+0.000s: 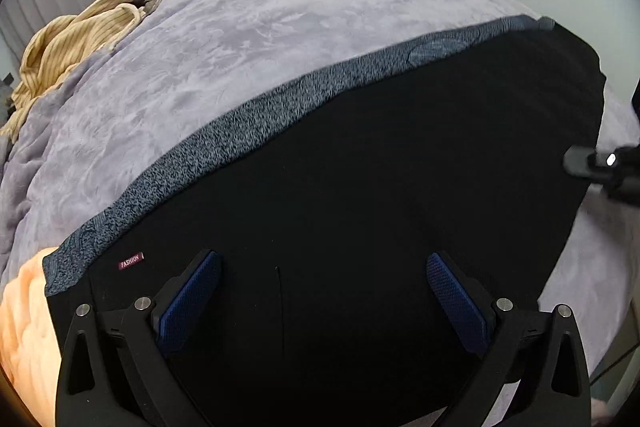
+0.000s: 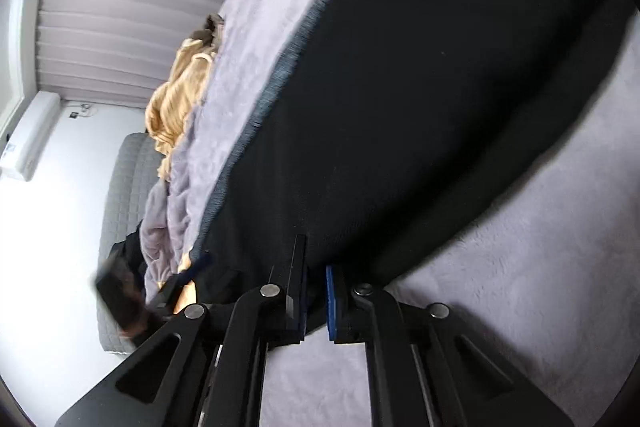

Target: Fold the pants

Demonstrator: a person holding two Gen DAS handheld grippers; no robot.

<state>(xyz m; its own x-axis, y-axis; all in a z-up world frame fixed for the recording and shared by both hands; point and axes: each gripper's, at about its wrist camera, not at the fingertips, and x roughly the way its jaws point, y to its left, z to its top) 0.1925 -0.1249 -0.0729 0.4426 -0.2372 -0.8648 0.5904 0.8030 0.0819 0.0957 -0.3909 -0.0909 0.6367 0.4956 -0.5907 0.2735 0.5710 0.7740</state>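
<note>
Lavender plush blanket [image 1: 240, 39] covers the bed, black pants [image 1: 380, 187] spread across it from 7 to 2 o'clock. Tan striped garment [image 1: 72, 43] lies bunched at 10 o'clock. Left gripper [image 1: 324, 307] hovers released above the pants; right gripper [image 2: 316, 299] is clenched on their edge.

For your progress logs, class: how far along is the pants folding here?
Done: black pants lie spread flat on the grey blanket. In hand: right claw is shut on the pants' edge; left claw hovers open over them. Left: every fold; none shows.
</note>
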